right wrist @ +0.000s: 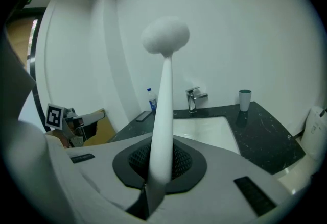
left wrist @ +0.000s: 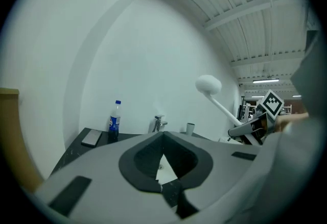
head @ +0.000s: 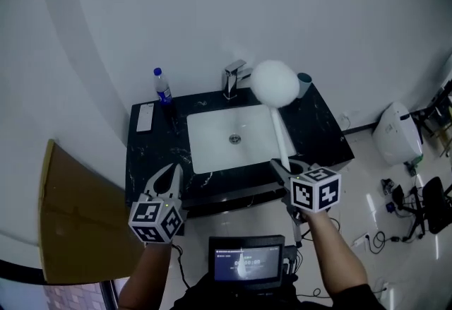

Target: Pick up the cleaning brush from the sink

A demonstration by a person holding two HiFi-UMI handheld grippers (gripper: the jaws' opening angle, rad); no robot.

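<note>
I am holding the right gripper [head: 281, 169] clamped on the white handle of the cleaning brush [right wrist: 164, 85], its two jaws pressing together on the lower end of the stem. The brush is standing clear of the sink [head: 212, 140], angling up and away from me so that its rounded white head is hanging in front of the wall just beside the faucet [head: 234, 79]. The left gripper [head: 171, 173] is hovering at the near left edge of the dark marbled countertop [head: 326, 133], its jaws resting together at the tips with nothing between them, only a sliver of basin showing through the gap behind the tips. On the counter I am seeing a blue-capped bottle [head: 163, 87] at the back left, a flat phone-like slab [head: 145, 117] beside it, and a grey-green cup [head: 305, 82] at the back right. A sheet of brown cardboard [head: 70, 220] is leaning against the wall to my left, and a small lit screen [head: 247, 263] is glowing below the two grippers.
</note>
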